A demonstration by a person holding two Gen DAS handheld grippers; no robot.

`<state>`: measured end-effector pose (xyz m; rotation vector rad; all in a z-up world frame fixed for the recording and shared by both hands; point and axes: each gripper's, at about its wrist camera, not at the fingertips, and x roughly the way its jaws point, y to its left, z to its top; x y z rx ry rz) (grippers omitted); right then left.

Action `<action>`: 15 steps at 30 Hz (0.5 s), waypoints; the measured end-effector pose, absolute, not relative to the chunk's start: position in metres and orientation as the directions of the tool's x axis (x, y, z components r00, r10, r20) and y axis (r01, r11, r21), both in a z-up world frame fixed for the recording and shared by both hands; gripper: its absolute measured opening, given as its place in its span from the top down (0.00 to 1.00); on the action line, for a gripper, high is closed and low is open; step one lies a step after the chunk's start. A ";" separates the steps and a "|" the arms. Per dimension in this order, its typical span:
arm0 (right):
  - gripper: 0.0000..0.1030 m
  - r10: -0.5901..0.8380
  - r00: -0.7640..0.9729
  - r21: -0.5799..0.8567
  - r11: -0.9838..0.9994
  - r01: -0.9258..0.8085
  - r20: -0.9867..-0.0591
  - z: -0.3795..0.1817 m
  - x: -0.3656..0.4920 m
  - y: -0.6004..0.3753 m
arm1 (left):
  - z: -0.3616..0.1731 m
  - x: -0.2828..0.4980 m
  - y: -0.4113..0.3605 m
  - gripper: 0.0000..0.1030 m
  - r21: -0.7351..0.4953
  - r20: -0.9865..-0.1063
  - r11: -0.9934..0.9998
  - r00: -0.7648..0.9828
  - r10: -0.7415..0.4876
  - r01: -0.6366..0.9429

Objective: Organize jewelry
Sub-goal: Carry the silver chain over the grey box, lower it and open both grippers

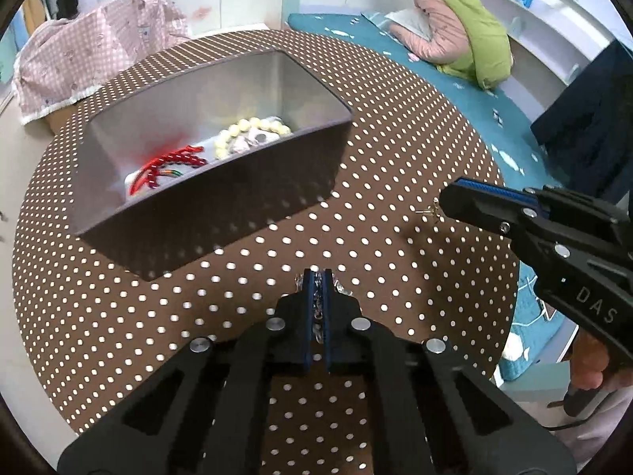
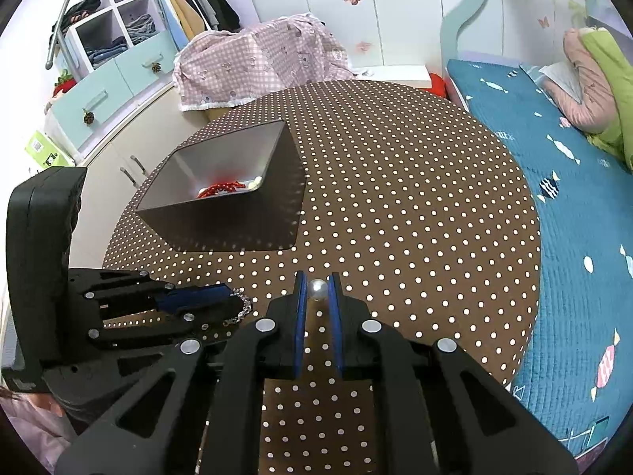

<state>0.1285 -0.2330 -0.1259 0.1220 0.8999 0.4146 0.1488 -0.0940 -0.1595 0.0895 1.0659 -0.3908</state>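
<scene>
My left gripper [image 1: 317, 275] is shut on a silver chain [image 1: 316, 310], which runs between its blue pads just above the round, brown polka-dot table [image 1: 395, 277]. The right wrist view shows that gripper [image 2: 231, 292] with the chain [image 2: 241, 308] dangling from its tip. My right gripper [image 2: 317, 279] is shut on a pearl earring [image 2: 318, 289]; in the left wrist view its tip [image 1: 443, 198] shows the earring's gold post [image 1: 432, 210]. A dark box [image 1: 213, 198] with a silvery inside stands behind, holding a red cord bracelet [image 1: 170, 166] and a cream bead bracelet [image 1: 245, 130].
A bed with a teal cover [image 2: 554, 158] borders the table on the right, with green and pink bedding [image 1: 467, 35] on it. A pink checked cloth [image 2: 257, 63] covers something behind the table. Drawers and shelves [image 2: 99, 91] stand at the left.
</scene>
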 end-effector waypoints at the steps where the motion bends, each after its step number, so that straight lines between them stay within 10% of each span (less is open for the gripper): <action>1: 0.90 0.402 0.551 0.273 0.913 -0.303 -0.731 -0.125 0.128 -0.233 | -0.157 0.149 -0.091 0.97 -0.118 -0.863 0.929 0.426 -0.271 0.351; 15: 0.90 0.414 0.620 0.205 0.901 -0.381 -0.667 -0.081 0.136 -0.205 | -0.084 0.142 -0.037 0.97 -0.159 -0.760 0.935 0.565 -0.321 0.318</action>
